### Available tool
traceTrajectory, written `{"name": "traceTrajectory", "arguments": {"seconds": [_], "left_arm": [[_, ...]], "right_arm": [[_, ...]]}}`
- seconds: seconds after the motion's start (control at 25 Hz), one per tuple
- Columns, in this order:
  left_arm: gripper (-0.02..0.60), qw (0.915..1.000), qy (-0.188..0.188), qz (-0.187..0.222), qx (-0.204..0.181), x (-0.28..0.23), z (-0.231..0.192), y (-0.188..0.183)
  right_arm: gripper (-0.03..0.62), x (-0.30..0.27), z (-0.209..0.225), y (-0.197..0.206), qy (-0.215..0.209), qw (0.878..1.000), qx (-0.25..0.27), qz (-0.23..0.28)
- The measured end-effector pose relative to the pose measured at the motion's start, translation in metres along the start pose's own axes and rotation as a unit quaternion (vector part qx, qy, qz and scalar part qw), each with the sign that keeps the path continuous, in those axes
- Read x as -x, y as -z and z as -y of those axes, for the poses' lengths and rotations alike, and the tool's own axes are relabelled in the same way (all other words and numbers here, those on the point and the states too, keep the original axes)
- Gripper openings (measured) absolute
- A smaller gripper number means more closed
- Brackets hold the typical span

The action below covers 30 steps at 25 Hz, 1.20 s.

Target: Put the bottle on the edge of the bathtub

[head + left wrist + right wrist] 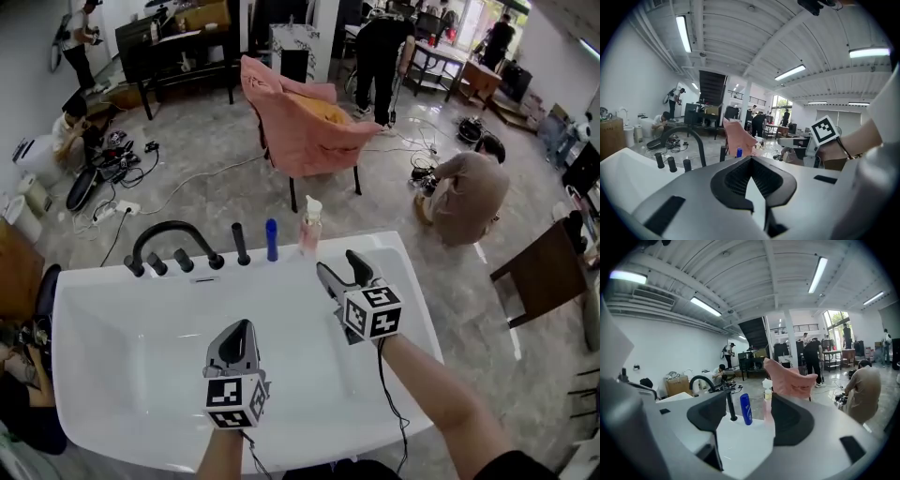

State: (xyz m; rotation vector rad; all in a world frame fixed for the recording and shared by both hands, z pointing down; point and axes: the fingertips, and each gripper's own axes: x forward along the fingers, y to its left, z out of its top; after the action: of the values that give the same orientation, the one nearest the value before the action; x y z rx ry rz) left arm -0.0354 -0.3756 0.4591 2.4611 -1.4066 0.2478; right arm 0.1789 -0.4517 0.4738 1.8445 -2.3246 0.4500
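A white bathtub [103, 291] fills the lower head view. On its far edge stand a blue bottle [271, 240] and, just right of it, a pink pump bottle [310, 228], both upright. My right gripper [339, 265] hovers open over the tub, a short way in front of the pink bottle, holding nothing. In the right gripper view the blue bottle [746, 409] shows between the jaws, and the pink bottle [767, 399] is half hidden by the right jaw. My left gripper [242, 328] hangs shut and empty over the tub's middle. The blue bottle [739, 152] shows above its tips.
A black arched faucet [173, 232], short black knobs [183, 261] and a black rod [240, 244] line the tub's far edge, left of the bottles. Beyond stand a pink-draped chair [305, 122], floor cables [122, 169] and a crouching person [469, 192]. A brown chair [544, 272] is at right.
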Motion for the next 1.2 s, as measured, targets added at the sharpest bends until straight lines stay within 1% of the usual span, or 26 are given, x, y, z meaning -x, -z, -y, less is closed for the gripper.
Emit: {"name": "traceTrajectory", "arguments": {"seconds": [0.12,0.16,0.2,0.24,0.28,0.4,0.48,0.6,0.68,0.8,1.08,1.2], "left_arm": [[0.015,0.9998,0.012,-0.006,-0.013,0.010,0.012,-0.012],[0.015,0.9996,0.018,-0.008,-0.018,0.015,0.017,-0.013],[0.015,0.9994,0.024,-0.011,-0.024,0.019,0.021,-0.014],[0.015,0.9990,0.029,-0.014,-0.030,0.023,0.025,-0.013],[0.015,0.9987,0.033,-0.020,-0.034,0.027,0.029,-0.011],[0.015,0.9979,0.041,-0.036,-0.035,0.040,0.037,-0.003],[0.015,0.9977,0.039,-0.042,-0.036,0.049,0.042,0.000],[0.015,0.9981,0.031,-0.042,-0.033,0.065,0.057,-0.001],[0.015,0.9980,0.030,-0.043,-0.034,0.077,0.073,-0.001],[0.015,0.9974,0.036,-0.045,-0.044,0.101,0.102,-0.002],[0.015,0.9966,0.045,-0.031,-0.062,0.161,0.162,-0.009],[0.015,0.9955,0.055,-0.025,-0.073,0.188,0.186,-0.009]], "right_arm": [[0.307,0.038,-0.011,-0.002,-0.008,1.000,-0.003,-0.016],[0.283,0.050,-0.013,-0.001,-0.008,1.000,0.006,-0.024],[0.227,0.063,-0.015,0.000,-0.005,0.999,0.018,-0.029],[0.192,0.074,-0.016,0.000,-0.002,0.999,0.031,-0.031],[0.169,0.085,-0.018,0.000,-0.001,0.999,0.037,-0.031],[0.092,0.114,-0.027,0.004,-0.010,0.999,0.018,-0.031],[0.039,0.131,-0.036,0.007,-0.015,0.999,0.013,-0.030],[0.025,0.157,-0.044,0.004,-0.020,0.999,0.017,-0.019],[0.018,0.176,-0.047,0.003,-0.019,1.000,0.004,-0.013],[0.017,0.210,-0.050,0.005,-0.016,1.000,-0.011,-0.011],[0.017,0.296,-0.047,0.020,-0.005,0.999,-0.036,-0.008],[0.017,0.339,-0.047,0.022,0.001,0.999,-0.037,-0.002]]}}
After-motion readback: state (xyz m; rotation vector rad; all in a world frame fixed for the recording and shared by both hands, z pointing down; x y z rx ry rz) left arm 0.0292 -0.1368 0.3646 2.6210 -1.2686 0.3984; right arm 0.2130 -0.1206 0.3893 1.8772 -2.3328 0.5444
